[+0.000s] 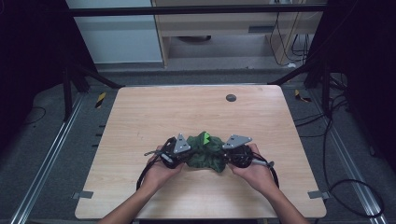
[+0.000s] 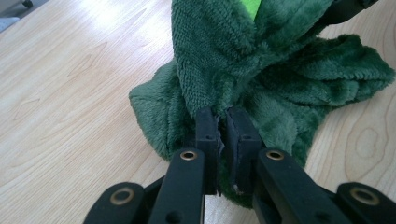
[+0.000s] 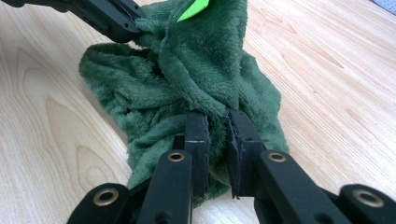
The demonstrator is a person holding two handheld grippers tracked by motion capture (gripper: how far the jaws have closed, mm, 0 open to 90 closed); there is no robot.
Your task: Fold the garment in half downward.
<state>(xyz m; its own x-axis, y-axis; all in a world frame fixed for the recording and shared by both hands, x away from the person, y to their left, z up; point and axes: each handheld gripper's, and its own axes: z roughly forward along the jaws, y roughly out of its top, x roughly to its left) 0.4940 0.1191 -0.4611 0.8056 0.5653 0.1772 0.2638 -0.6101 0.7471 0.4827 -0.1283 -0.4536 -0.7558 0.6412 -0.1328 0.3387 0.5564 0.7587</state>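
Your forearms come in from the bottom edge of the high view, and your hands meet over the near half of the wooden table [image 1: 140, 112]. Between them lies a bunched dark green plush cloth [image 1: 205, 154], crumpled into a heap whose long axis runs left to right across the table, from one gripper to the other. A small bright green patch [image 1: 206, 138] sits on the heap's far, upper side, pointing away from you.

Your left gripper [image 1: 183, 156] comes at the cloth from its left end. In the left gripper view the jaws are clamped on a raised fold of the fleece, the fabric pinched in the narrow gap between the pads [image 2: 206, 133].

Your right gripper [image 1: 229, 156] meets the cloth from its right end. In the right gripper view its jaws likewise grasp a ridge of the plush, squeezed between the pads [image 3: 196, 135], with the other gripper's black arm touching the cloth at the far side.

Farther off, a small dark round disc [image 1: 230, 98] sits near the table's far edge, well apart from the cloth.
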